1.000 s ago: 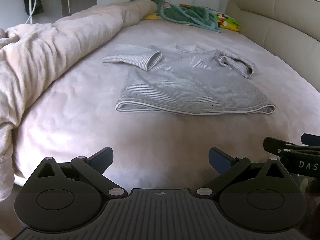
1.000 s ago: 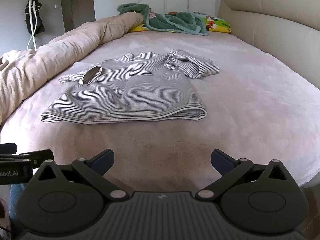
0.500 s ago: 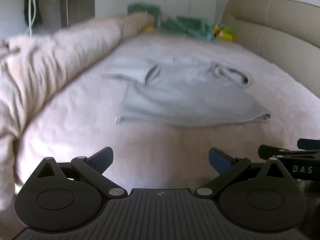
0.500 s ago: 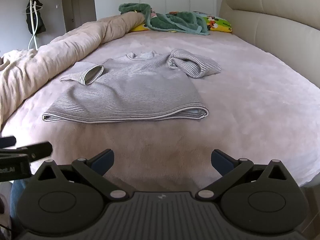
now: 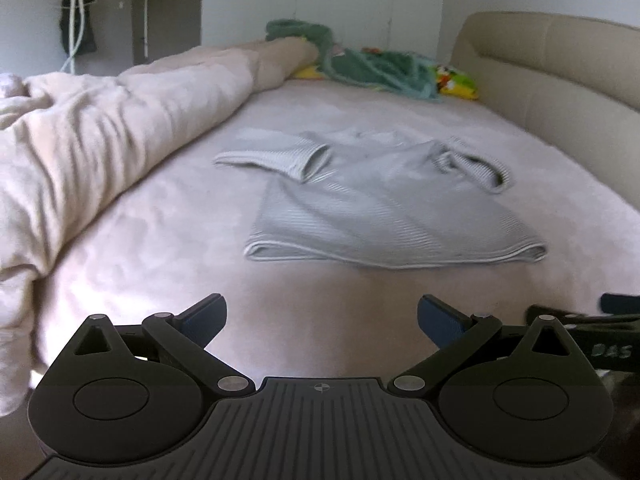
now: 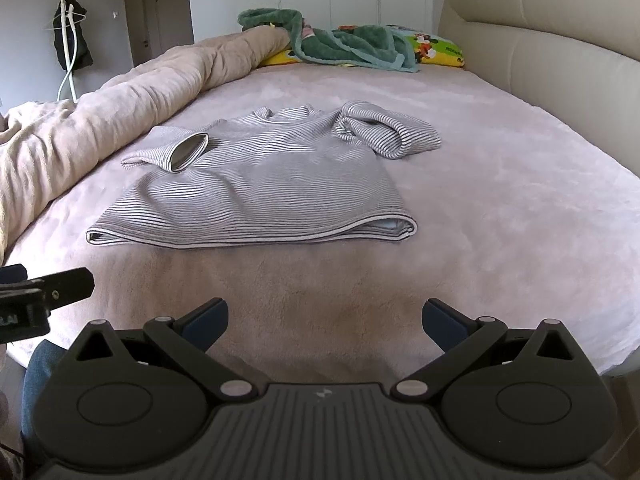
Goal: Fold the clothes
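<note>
So the striped shirt [image 6: 256, 184] is lying flat on the bed [image 6: 520, 220], about the middle of the frame in both views, hem edge toward the cameras. One sleeve is flipped over onto the chest on the left, the other is bunched up at the upper right of the shirt. Left gripper [image 5: 319, 316] and right gripper [image 6: 325, 318] both sit at the bottom of their frames, jaws spread wide and holding nothing, well short of the shirt. Rolled-up beige duvet [image 6: 100, 120] runs along the left side, green towel [image 6: 344, 46] and a cartoon pillow [image 6: 436, 54] at the top, padded headboard [image 6: 560, 48] on the right. Left view is kinda blurry.
</note>
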`<act>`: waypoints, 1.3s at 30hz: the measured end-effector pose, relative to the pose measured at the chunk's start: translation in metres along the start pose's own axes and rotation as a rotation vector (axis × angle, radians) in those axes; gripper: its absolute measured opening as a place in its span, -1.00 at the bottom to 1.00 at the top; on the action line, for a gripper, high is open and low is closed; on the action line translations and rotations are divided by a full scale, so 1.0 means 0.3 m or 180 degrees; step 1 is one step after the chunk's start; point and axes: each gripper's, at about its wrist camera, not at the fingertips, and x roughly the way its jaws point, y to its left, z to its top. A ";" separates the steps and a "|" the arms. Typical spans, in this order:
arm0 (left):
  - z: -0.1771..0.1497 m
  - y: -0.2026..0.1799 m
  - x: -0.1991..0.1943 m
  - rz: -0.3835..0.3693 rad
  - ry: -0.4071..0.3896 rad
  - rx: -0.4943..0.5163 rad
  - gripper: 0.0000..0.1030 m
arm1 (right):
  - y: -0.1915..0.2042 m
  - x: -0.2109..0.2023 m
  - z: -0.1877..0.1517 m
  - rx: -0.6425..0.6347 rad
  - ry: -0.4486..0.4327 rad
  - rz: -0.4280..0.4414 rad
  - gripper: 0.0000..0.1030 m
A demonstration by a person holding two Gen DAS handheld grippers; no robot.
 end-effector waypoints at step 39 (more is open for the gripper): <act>0.095 0.097 0.297 0.0531 0.0078 0.0802 1.00 | -0.160 0.309 0.093 -0.0707 -0.0364 -0.1144 1.00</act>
